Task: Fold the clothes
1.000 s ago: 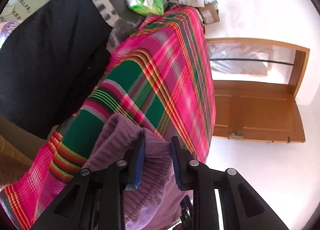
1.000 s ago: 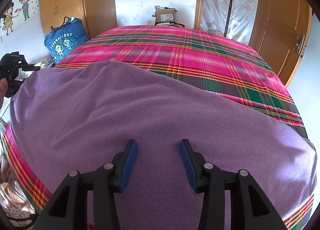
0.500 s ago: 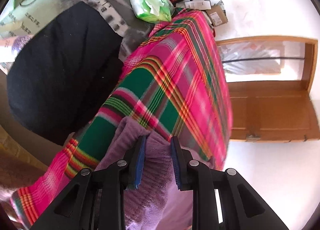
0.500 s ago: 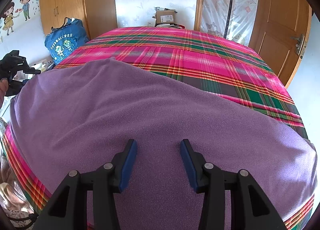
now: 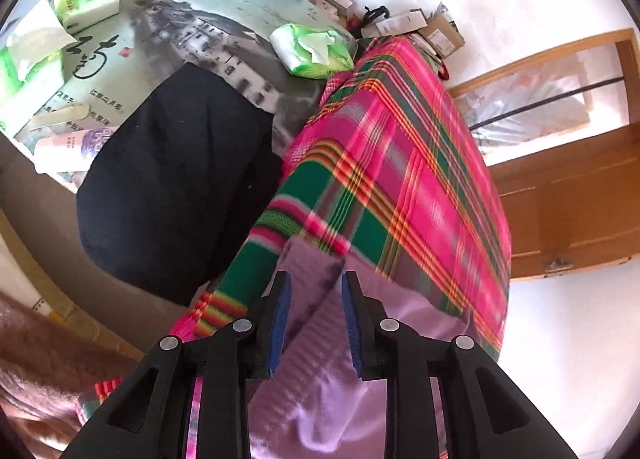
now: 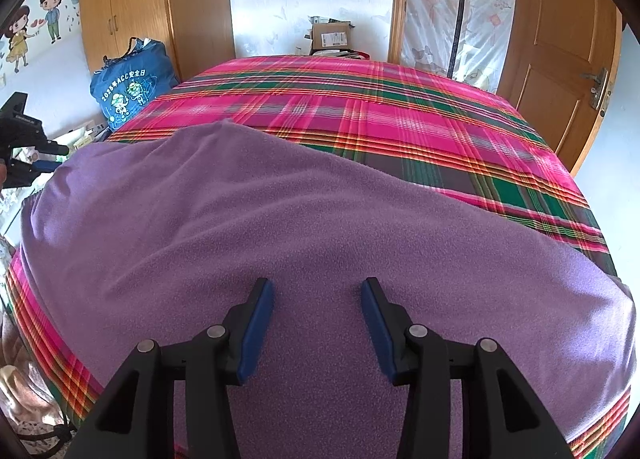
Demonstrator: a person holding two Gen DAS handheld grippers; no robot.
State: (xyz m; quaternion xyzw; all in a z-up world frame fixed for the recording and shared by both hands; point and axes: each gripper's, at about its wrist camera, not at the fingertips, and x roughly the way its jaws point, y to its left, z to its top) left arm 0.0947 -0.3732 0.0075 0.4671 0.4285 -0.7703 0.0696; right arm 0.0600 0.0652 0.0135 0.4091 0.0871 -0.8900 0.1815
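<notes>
The purple fleece garment (image 6: 320, 227) lies spread across the near part of the bed (image 6: 400, 119), on its pink and green plaid cover, with one end running to the bed's left edge. The left hand-held gripper (image 5: 314, 311) pinches a bunched fold of that end between its blue pads, the cloth hanging slack below. The right hand-held gripper (image 6: 318, 319) stands spread just over the flat middle of the garment, nothing between its pads. To fold well, carry the pinched end up and across toward the opposite side, keep the grip firm so the fleece does not slip, and press the right hand-held gripper down as an anchor at the fold line. Legible writing: the blue bag (image 6: 132, 91) beside the bed reads "2025", then "ACC" and Chinese characters; the bench (image 5: 200, 31) surface bears brush-style characters, too stylised to read
</notes>
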